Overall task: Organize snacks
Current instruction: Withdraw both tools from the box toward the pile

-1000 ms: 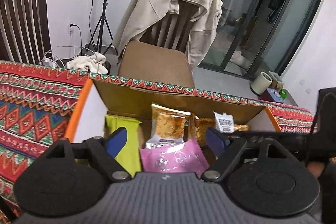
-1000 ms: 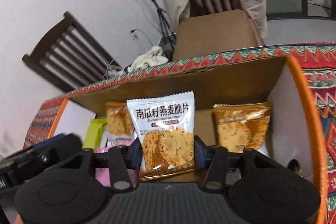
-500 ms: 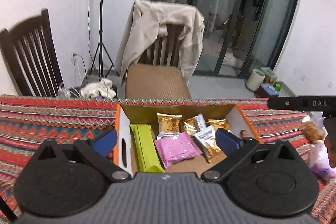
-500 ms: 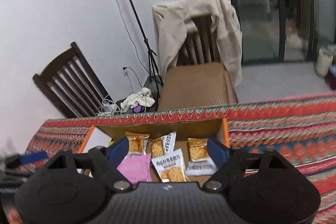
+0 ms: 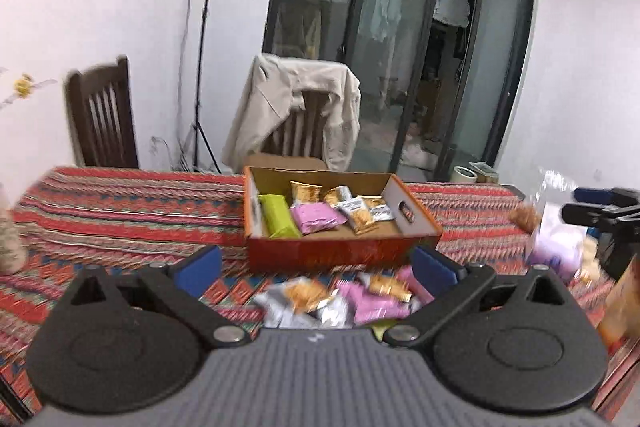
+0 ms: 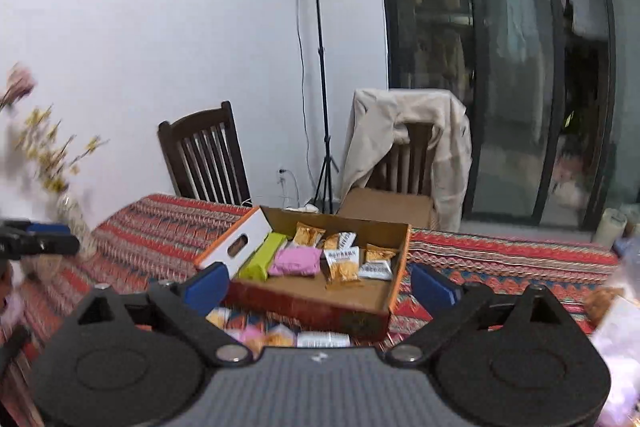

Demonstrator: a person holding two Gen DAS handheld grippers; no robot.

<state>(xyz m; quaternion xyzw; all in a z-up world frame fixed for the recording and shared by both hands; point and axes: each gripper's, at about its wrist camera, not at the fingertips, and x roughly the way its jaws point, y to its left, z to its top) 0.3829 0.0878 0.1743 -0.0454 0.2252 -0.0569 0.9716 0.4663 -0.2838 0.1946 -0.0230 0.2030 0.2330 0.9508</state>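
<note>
An orange cardboard box (image 5: pixel 340 253) sits on the striped tablecloth, holding a green pack (image 5: pixel 280 221), a pink pack (image 5: pixel 316 219) and several orange-and-white crisp packets (image 5: pixel 360 213). Loose snack packets (image 5: pixel 320 301) lie in a blurred pile in front of the box. My left gripper (image 5: pixel 316 265) hovers above that pile, open wide and holding nothing. My right gripper (image 6: pixel 320 285) is back from the box (image 6: pixel 312 311), its jaws opening with nothing gripped; loose packets (image 6: pixel 280 337) lie below it. Each gripper shows at the edge of the other's view.
A dark wooden chair (image 6: pixel 204 155) and a chair draped with a beige jacket (image 5: pixel 296 115) stand behind the table. A light stand (image 6: pixel 320 75) is by the wall. A vase of flowers (image 6: pixel 68 211) stands at the left, a clear snack bag (image 5: pixel 556 239) at the right.
Both grippers pulled back and up from the box. The right one let go of the crisp packet, which now lies in the box. Both jaws spread wider.
</note>
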